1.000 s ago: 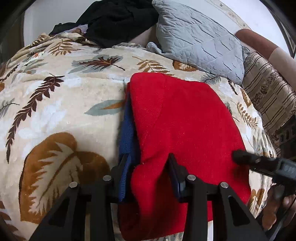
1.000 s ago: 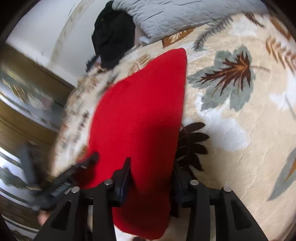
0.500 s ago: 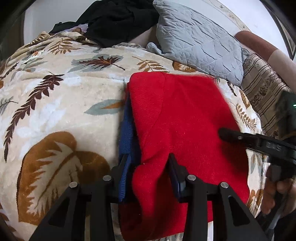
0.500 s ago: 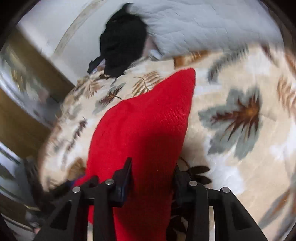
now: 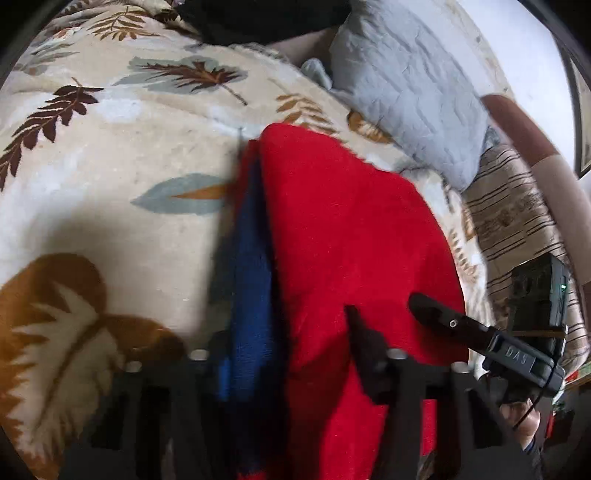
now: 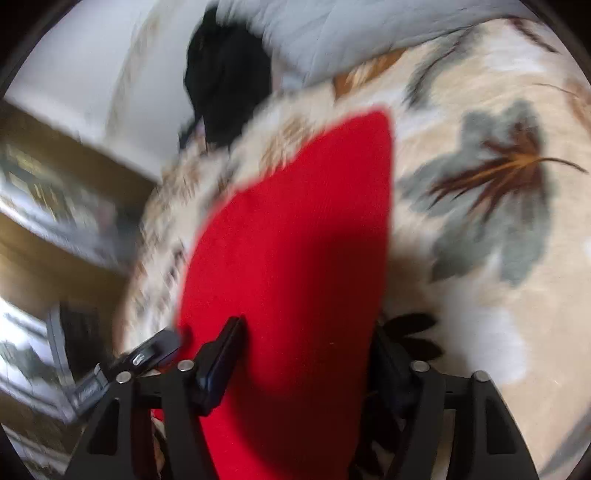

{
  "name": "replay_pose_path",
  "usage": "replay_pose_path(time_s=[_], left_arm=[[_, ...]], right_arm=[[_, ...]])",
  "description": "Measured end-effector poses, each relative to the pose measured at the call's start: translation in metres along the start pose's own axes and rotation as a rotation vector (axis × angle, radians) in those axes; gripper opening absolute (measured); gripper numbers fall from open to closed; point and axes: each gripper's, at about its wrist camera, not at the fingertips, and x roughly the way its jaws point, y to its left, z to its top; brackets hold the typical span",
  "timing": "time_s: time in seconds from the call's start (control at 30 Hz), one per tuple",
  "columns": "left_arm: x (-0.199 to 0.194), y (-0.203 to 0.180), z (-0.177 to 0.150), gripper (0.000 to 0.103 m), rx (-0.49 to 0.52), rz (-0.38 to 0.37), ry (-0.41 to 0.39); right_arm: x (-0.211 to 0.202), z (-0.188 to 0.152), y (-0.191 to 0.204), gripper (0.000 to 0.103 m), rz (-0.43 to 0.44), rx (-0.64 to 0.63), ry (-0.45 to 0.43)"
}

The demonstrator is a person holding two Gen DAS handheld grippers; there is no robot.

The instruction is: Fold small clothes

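Observation:
A folded red garment (image 5: pixel 354 236) with a blue layer (image 5: pixel 251 280) along its left edge lies on a leaf-patterned blanket (image 5: pixel 110 184). My left gripper (image 5: pixel 288 343) holds the garment's near left corner between its fingers. The right gripper (image 5: pixel 436 314) shows at the garment's right edge in the left wrist view. In the right wrist view the red garment (image 6: pixel 295 251) fills the middle and my right gripper (image 6: pixel 306 354) holds its near edge, with its fingers wider apart than the left's. The left gripper's tip (image 6: pixel 155 347) shows at lower left there.
A grey quilted pillow (image 5: pixel 406 96) and a black garment (image 5: pixel 258 18) lie at the far end of the bed. A striped cushion (image 5: pixel 517 221) sits to the right. In the right wrist view a wooden cabinet (image 6: pixel 55 192) stands beyond the bed edge.
Both grippers have lifted and pushed the near edge of the red garment forward. The blue layer shows more on the left. The right gripper has closed in toward the left one.

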Motion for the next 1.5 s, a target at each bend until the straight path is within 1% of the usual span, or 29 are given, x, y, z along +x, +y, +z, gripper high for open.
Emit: replay_pose_path(time_s=[0.03, 0.07, 0.17, 0.23, 0.3, 0.37, 0.4, 0.43, 0.47, 0.5, 0.53, 0.6, 0.63, 0.67, 0.73, 0.8, 0.87, 0.9, 0.93, 0.97, 1.0, 1.1, 1.13, 1.2, 1.23, 1.37, 1.4, 1.43, 1.5], left_arm=[[-0.006, -0.008, 0.001, 0.035, 0.02, 0.016, -0.012], [-0.011, -0.015, 0.001, 0.032, 0.037, 0.028, -0.029], [-0.026, -0.041, 0.007, 0.031, 0.051, 0.016, -0.112], [-0.029, -0.061, 0.015, 0.031, 0.091, -0.002, -0.158], [-0.02, -0.077, 0.025, 0.032, 0.114, -0.009, -0.171], [0.002, -0.084, 0.033, 0.037, 0.123, 0.021, -0.132], [0.023, -0.087, 0.037, 0.04, 0.139, 0.065, -0.086], [0.05, -0.085, 0.039, 0.04, 0.15, 0.128, -0.025], [0.068, -0.08, 0.037, 0.051, 0.15, 0.172, 0.023], [0.07, -0.076, 0.035, 0.056, 0.137, 0.145, 0.008], [0.061, -0.073, 0.032, 0.057, 0.116, 0.135, -0.033], [0.047, -0.076, 0.029, 0.057, 0.129, 0.161, -0.061], [0.037, -0.08, 0.026, 0.057, 0.145, 0.168, -0.085], [0.029, -0.082, 0.023, 0.056, 0.159, 0.167, -0.106], [0.014, -0.089, 0.017, 0.056, 0.2, 0.181, -0.157], [0.01, -0.09, 0.011, 0.056, 0.224, 0.196, -0.17], [0.027, -0.082, 0.003, 0.058, 0.248, 0.268, -0.122], [0.038, -0.075, 0.001, 0.058, 0.242, 0.293, -0.083], [0.043, -0.069, 0.0, 0.058, 0.204, 0.271, -0.054], [0.04, -0.069, 0.0, 0.058, 0.182, 0.26, -0.057], [0.033, -0.072, 0.0, 0.058, 0.179, 0.272, -0.074], [0.011, -0.089, -0.006, 0.061, 0.25, 0.354, -0.149], [0.003, -0.094, -0.009, 0.063, 0.264, 0.381, -0.168], [-0.006, -0.098, -0.013, 0.07, 0.257, 0.402, -0.19], [-0.012, -0.1, -0.018, 0.073, 0.255, 0.41, -0.204], [-0.029, -0.11, -0.038, 0.073, 0.293, 0.442, -0.228], [-0.032, -0.112, -0.041, 0.073, 0.3, 0.448, -0.23], [-0.034, -0.115, -0.046, 0.073, 0.307, 0.454, -0.235], [-0.039, -0.118, -0.053, 0.073, 0.316, 0.459, -0.244]], right_arm=[[-0.004, -0.001, 0.008, 0.045, -0.026, -0.036, -0.005], [-0.011, 0.0, 0.019, 0.044, -0.052, -0.091, -0.014], [-0.035, 0.006, 0.048, 0.042, -0.118, -0.24, -0.071], [-0.06, 0.015, 0.057, 0.042, -0.128, -0.292, -0.134], [-0.079, 0.03, 0.047, 0.042, -0.118, -0.276, -0.174], [-0.085, 0.044, 0.028, 0.043, -0.109, -0.244, -0.193], [-0.08, 0.051, 0.01, 0.046, -0.103, -0.209, -0.173], [-0.072, 0.056, -0.008, 0.052, -0.099, -0.157, -0.137], [-0.063, 0.057, -0.029, 0.054, -0.107, -0.088, -0.106], [-0.053, 0.053, -0.05, 0.058, -0.142, -0.013, -0.076], [-0.048, 0.049, -0.063, 0.059, -0.181, 0.026, -0.048], [-0.063, 0.032, -0.081, 0.062, -0.093, 0.07, -0.115], [-0.07, 0.029, -0.081, 0.062, -0.104, 0.068, -0.137], [-0.08, 0.026, -0.078, 0.062, -0.117, 0.06, -0.173], [-0.098, 0.024, -0.067, 0.062, -0.072, 0.059, -0.226], [-0.112, 0.022, -0.05, 0.062, -0.023, 0.032, -0.268], [-0.114, 0.016, -0.034, 0.068, 0.032, 0.008, -0.279], [-0.104, 0.011, -0.032, 0.075, 0.061, 0.013, -0.25], [-0.089, 0.01, -0.028, 0.077, 0.056, 0.014, -0.211], [-0.07, 0.006, -0.031, 0.077, 0.024, 0.015, -0.142], [-0.063, 0.003, -0.032, 0.077, -0.002, 0.014, -0.136], [-0.085, 0.0, -0.01, 0.077, -0.028, -0.043, -0.196], [-0.092, -0.005, -0.003, 0.077, -0.051, -0.067, -0.215], [-0.107, -0.016, 0.011, 0.079, -0.131, -0.123, -0.264], [-0.113, -0.024, 0.015, 0.082, -0.159, -0.133, -0.271], [-0.121, -0.053, 0.021, 0.082, -0.257, -0.161, -0.275], [-0.121, -0.059, 0.02, 0.084, -0.284, -0.167, -0.266], [-0.124, -0.064, 0.017, 0.087, -0.299, -0.169, -0.261], [-0.129, -0.077, 0.017, 0.087, -0.324, -0.165, -0.264]])
